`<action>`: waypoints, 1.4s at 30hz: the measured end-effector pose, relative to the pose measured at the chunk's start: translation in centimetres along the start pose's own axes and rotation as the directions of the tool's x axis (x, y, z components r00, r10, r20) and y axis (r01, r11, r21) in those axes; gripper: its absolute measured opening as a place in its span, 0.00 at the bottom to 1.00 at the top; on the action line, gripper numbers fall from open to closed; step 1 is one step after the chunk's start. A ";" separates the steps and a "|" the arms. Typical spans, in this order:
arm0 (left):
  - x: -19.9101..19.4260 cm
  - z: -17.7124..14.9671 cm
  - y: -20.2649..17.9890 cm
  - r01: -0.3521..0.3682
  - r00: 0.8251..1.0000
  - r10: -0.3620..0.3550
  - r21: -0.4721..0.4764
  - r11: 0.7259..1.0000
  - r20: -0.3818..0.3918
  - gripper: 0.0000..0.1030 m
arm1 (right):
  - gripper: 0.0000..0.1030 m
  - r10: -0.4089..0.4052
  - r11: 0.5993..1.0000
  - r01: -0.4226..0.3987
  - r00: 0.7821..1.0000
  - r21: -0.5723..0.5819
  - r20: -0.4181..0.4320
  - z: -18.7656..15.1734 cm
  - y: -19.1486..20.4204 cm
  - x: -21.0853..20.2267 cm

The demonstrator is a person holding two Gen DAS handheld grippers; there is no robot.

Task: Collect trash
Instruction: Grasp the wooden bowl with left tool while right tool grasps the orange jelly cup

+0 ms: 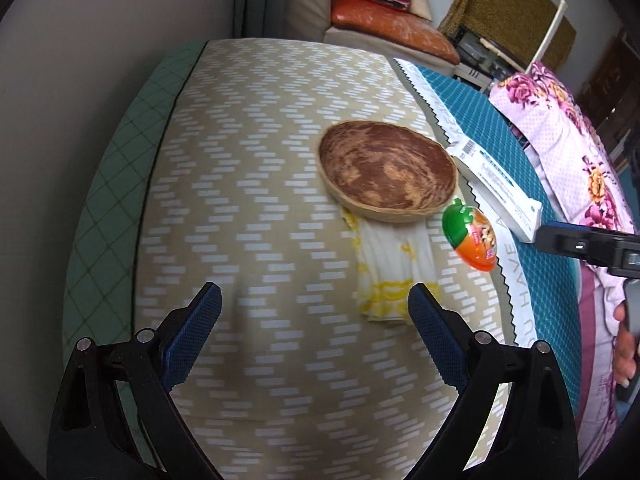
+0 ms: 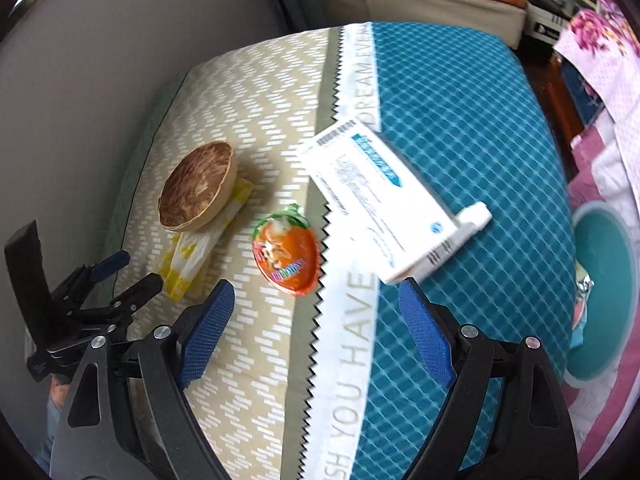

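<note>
Jaws on both grippers stand apart, empty, angled steeply down over the bed [image 1: 256, 184]. Left gripper [image 1: 315, 312] hovers by a folded yellow-white napkin [image 1: 394, 268]; right gripper [image 2: 316, 308] has an oval foil-lidded cup [image 2: 287, 253] at 12 o'clock. At 1 o'clock lies a flat white carton [image 2: 376, 196]; at 10 o'clock, a round mottled-brown bowl [image 2: 196, 184].
</note>
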State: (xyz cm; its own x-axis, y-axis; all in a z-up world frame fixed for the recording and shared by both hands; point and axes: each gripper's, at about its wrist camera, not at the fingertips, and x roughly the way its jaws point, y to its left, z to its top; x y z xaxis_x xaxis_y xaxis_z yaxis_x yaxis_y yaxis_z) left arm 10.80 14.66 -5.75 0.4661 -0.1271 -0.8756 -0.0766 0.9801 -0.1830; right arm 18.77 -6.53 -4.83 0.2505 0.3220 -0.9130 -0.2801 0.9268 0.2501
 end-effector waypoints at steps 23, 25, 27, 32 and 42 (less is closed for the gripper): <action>2.4 5.7 1.8 0.108 0.994 -0.111 -0.082 0.991 -0.026 0.73 | 0.41 -0.004 0.990 0.005 1.000 -0.141 0.002 0.2 4.4 4.4; 3.4 6.3 1.1 0.112 0.992 -0.116 -0.078 0.991 -0.046 0.63 | 0.41 0.022 0.992 -0.021 1.000 -0.122 0.008 0.0 3.9 3.7; 4.4 6.8 0.5 0.104 0.992 -0.110 -0.077 0.992 -0.066 0.53 | 0.41 0.038 0.994 -0.036 0.999 -0.106 0.013 -0.3 3.5 3.0; 5.6 7.2 -0.7 0.073 0.994 -0.078 -0.075 0.995 -0.072 0.18 | 0.41 0.067 0.994 -0.064 0.997 -0.084 0.026 -0.6 1.8 1.4; 0.7 6.3 -4.6 -0.069 0.995 0.066 0.036 0.997 0.070 0.06 | 0.41 0.103 0.995 -0.103 0.992 -0.010 0.077 -2.4 -1.0 -1.5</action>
State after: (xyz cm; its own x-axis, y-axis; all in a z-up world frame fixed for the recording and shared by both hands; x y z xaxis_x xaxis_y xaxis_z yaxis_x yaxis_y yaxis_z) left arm 17.05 11.02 -2.70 0.5207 -0.0512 -0.8522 -0.0768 0.9913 -0.1065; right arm 16.48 -8.42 -4.45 0.2906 0.4300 -0.8548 -0.3136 0.8868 0.3395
